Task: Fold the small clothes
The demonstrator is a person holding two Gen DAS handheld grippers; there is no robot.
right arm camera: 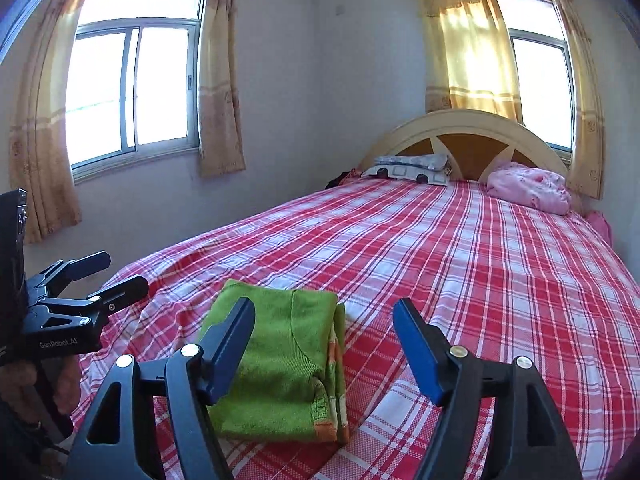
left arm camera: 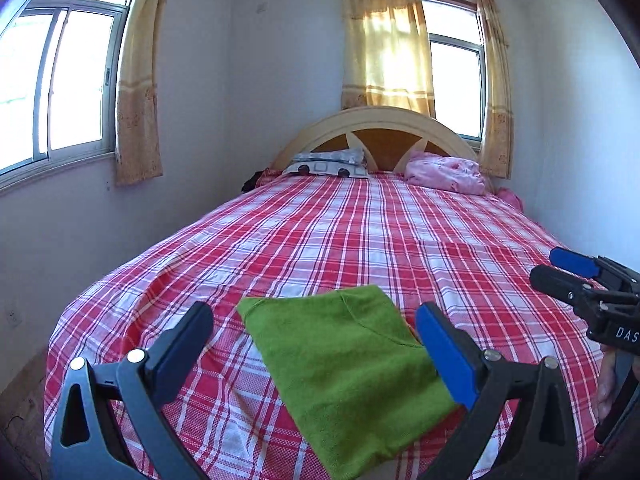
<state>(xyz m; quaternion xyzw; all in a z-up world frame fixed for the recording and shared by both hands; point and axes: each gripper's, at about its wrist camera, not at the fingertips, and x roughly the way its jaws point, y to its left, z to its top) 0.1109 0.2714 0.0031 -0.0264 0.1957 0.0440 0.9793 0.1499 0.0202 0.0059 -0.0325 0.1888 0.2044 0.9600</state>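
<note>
Both the left gripper [left arm camera: 314, 344] and the right gripper [right arm camera: 324, 344] hover with fingers spread wide, holding nothing, above the green garment [left arm camera: 344, 368] folded on the plaid bedspread [left arm camera: 360, 232]. To finish well, I judge they should press its layers flat, squaring the edges. Orange trim peeks out at its right; the underlayers are hidden.

A bed [left arm camera: 320, 240] with a red and white checked cover

On the cover, near the foot, lies a folded green garment [left arm camera: 344, 368]. At the head, against the arched headboard [left arm camera: 376, 120], rest a patterned pillow [left arm camera: 328, 166] and a crumpled pink blanket [left arm camera: 446, 174], set apart.
</note>
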